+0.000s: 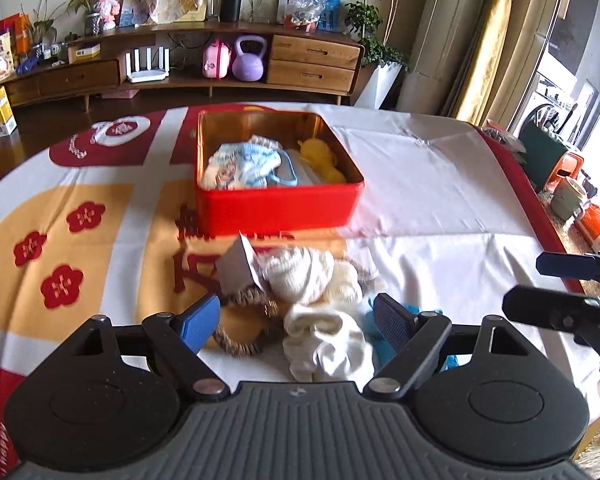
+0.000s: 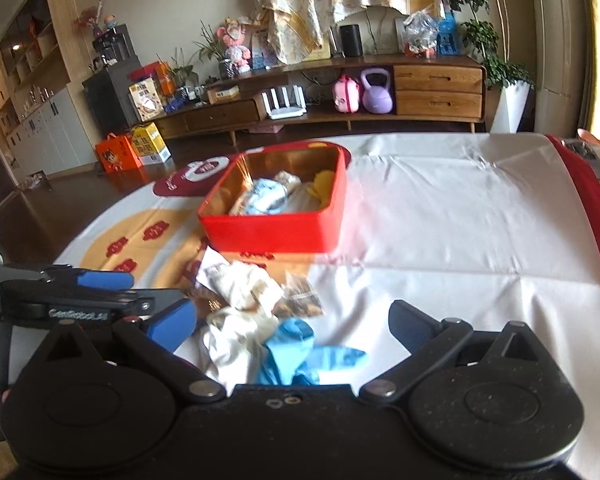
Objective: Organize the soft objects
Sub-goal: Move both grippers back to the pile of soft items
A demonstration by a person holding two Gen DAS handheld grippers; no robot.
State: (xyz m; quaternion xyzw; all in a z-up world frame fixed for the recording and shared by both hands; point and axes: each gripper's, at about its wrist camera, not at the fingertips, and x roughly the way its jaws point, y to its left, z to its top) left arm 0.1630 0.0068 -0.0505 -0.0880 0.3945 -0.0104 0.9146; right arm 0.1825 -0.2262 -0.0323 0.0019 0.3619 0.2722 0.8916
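A red tin box [image 1: 278, 210] [image 2: 268, 230] sits on the table and holds a blue-patterned cloth [image 1: 244, 164] and a yellow soft item [image 1: 320, 156]. In front of it lies a pile: a white knitted item [image 1: 300, 274], a white cloth [image 1: 324, 344] [image 2: 232, 340], a blue cloth [image 2: 300, 350] [image 1: 374, 322], a braided rope ring [image 1: 240, 320] and a paper card [image 1: 238, 266]. My left gripper [image 1: 296, 326] is open, its fingers either side of the white cloth. My right gripper [image 2: 294, 326] is open over the blue cloth; it also shows in the left wrist view [image 1: 548, 284].
The table wears a white, red and yellow cloth [image 1: 440, 184]. A clear snack packet [image 2: 302, 296] lies in the pile. A wooden sideboard [image 1: 312, 62] stands beyond, with a purple kettlebell [image 1: 249, 60]. Mugs and an orange container [image 1: 572, 196] stand at the right edge.
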